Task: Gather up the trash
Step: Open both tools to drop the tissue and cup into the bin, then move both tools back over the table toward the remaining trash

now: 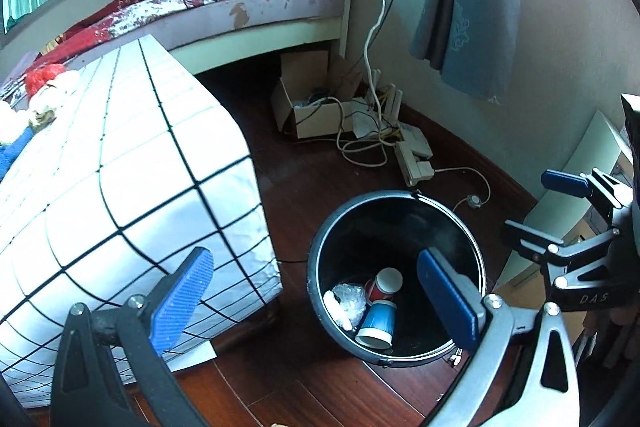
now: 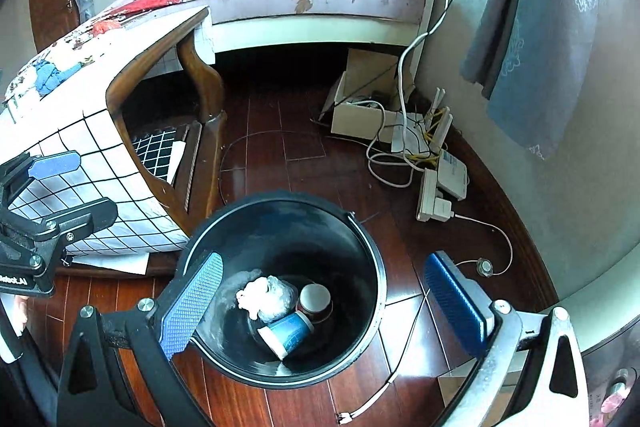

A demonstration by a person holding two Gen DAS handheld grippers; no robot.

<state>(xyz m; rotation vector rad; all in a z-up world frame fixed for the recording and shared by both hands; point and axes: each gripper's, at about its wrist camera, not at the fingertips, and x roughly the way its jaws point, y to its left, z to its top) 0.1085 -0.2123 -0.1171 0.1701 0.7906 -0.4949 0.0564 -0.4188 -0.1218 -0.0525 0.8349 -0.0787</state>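
Holding both grippers over the bin (image 2: 362, 239), you have the left gripper (image 1: 316, 301) and right gripper (image 2: 326, 305) spread wide with nothing between the pads. Trash lies at the bin's bottom: a blue cup (image 2: 290, 333), a red cup (image 2: 316, 303) and a crumpled wad (image 2: 264, 297), all touching.

We see left gripper (image 1: 316, 301) with jaws wide, nothing between | black bin (image 1: 320, 255) on wood floor (image 1: 304, 175) holds red cup (image 1: 383, 285), blue cup (image 1: 376, 325), crumpled plastic wrap (image 1: 350, 301) | right gripper (image 1: 540, 203) near bin, likewise spread | grid-cloth table (image 1: 120, 167) beside bin
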